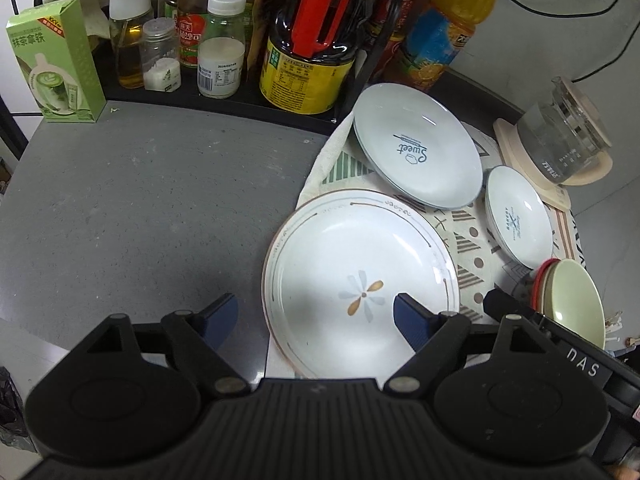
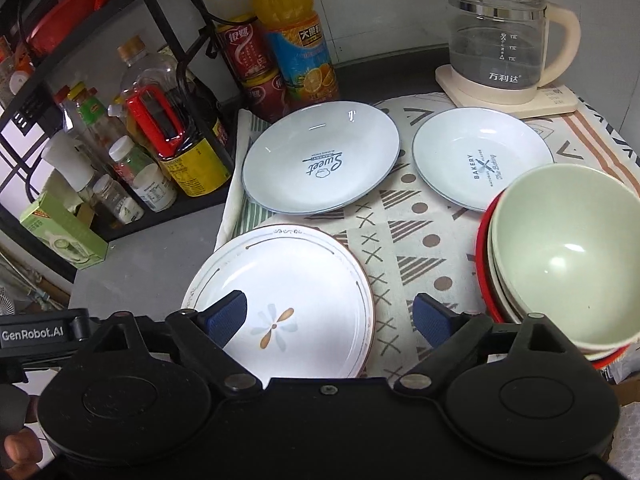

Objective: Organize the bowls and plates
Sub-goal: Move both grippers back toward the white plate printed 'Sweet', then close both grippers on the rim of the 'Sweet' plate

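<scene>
A: Both tools hover low over the counter, and nearest to us is the flower plate (image 1: 360, 276). The left gripper (image 1: 316, 320) is spread wide, empty, one finger over the bare grey countertop (image 1: 140, 200), the other above the plate.

B: Same on the other side: the right gripper (image 2: 336, 316) gapes open, holding nothing, straddling that plate's right rim. I'd call this the approach, nothing lifted yet.

A: Next move, I reckon: get a finger under that shallow rim and pinch it, without skidding the plate on the patterned cloth (image 2: 400, 248).

B: Further back, the "Sweet" plate (image 2: 320, 160), with the smaller "Bakery" plate (image 2: 480, 160) just beside it.

A: The right view shows the green bowl (image 2: 568, 252) nested in a stack with a red rim; my side catches only its edge.

B: And the kettle (image 2: 504, 40) at the far back.
</scene>
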`<action>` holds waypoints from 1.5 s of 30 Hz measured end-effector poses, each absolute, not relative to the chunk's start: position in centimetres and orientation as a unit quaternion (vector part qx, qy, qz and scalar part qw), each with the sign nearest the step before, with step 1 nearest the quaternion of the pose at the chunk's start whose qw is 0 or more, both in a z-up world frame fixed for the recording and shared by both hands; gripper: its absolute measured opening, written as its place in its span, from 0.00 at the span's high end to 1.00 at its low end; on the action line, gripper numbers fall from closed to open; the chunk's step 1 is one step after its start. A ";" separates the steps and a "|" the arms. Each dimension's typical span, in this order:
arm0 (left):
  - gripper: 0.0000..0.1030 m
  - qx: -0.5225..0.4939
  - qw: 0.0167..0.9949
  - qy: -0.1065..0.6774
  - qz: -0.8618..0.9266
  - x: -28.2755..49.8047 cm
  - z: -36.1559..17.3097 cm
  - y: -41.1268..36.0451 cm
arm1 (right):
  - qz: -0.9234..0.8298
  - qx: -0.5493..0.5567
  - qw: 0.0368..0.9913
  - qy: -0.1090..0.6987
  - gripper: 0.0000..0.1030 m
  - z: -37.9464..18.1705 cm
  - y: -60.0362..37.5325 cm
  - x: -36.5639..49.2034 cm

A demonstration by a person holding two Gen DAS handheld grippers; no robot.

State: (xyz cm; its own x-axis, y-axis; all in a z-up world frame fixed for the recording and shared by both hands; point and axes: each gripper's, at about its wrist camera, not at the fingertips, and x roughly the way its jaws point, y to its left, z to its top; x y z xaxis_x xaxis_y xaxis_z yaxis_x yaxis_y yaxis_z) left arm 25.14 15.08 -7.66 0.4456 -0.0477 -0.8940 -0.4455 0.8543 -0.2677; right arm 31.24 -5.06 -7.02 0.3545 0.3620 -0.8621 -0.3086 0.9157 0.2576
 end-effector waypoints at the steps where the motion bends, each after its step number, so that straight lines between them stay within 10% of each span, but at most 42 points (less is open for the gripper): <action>1: 0.19 -0.242 0.814 0.513 0.123 25.5 -7.8 15.2 | 0.203 0.025 0.823 0.530 0.12 -7.1 -5.0 31.5; 20: 0.27 -0.262 0.818 0.499 0.111 34.0 -10.5 15.9 | 0.212 0.049 0.821 0.528 0.18 -10.4 -3.4 38.2; 45: 0.80 -0.309 0.801 0.504 0.098 42.4 -16.4 16.7 | 0.162 0.121 0.767 0.608 0.70 -18.6 -1.2 45.5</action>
State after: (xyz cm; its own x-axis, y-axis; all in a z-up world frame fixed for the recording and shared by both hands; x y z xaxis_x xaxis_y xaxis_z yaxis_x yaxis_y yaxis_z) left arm 42.39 16.69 -16.36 0.4731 -0.1542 -0.8674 -0.4683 0.7899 -0.3958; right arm 45.51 -1.21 -18.63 0.2069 0.3957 -0.8948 -0.1023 0.9183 0.3825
